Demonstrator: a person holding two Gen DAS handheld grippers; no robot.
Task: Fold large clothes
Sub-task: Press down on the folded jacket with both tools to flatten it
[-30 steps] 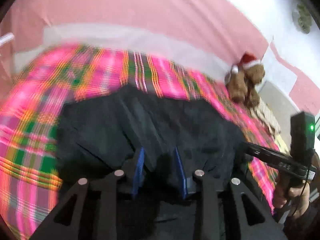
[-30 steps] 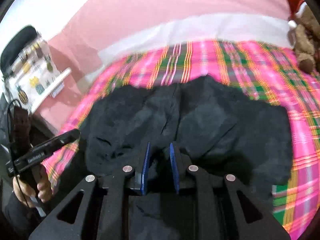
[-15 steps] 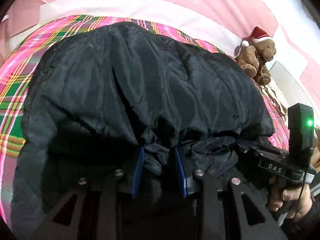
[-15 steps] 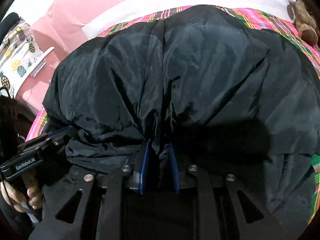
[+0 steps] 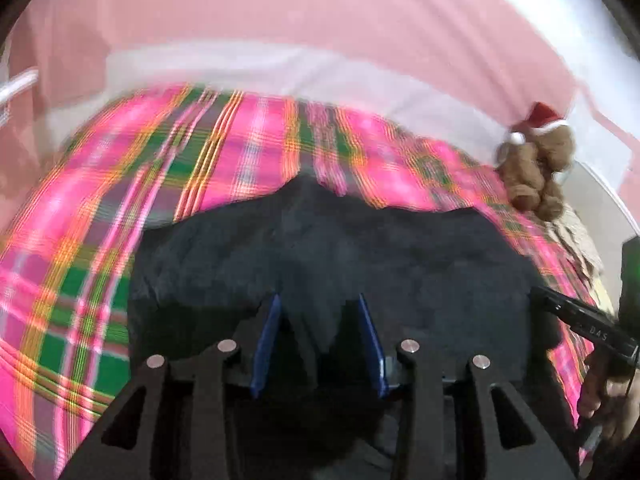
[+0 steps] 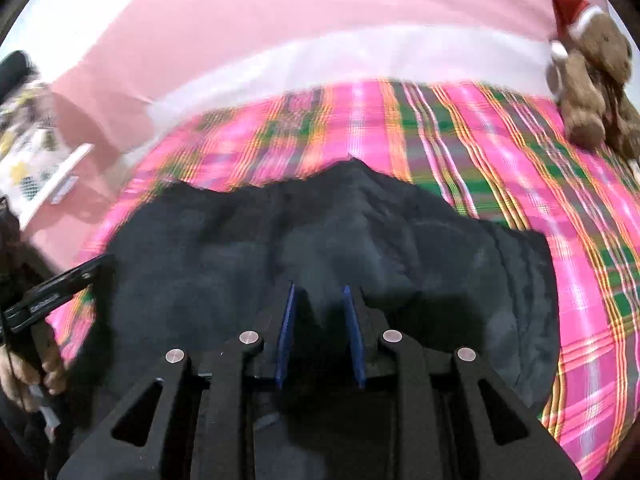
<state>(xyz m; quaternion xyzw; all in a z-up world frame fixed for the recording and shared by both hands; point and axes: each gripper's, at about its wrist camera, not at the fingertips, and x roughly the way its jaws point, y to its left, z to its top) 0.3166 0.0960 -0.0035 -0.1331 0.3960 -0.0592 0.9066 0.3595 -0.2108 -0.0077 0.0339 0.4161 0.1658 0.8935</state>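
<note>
Black jacket [image 5: 340, 248] lies on the plaid bedspread [image 5: 100, 240]. Left gripper [image 5: 318, 304] and right gripper [image 6: 318, 292] jaws are both opening, fabric loose between them. Only the right view catches the pineapple-print bag [image 6: 28, 160].

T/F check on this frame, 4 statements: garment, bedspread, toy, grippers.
1. The black garment lies on a pink plaid bedspread. True.
2. The teddy bear wears a blue cap. False: the cap is red with white trim.
3. The bear sits on top of the garment. False: it sits apart, at the bedspread's far edge.
4. The left gripper and right gripper both reach over the garment, jaws opening. True.
</note>
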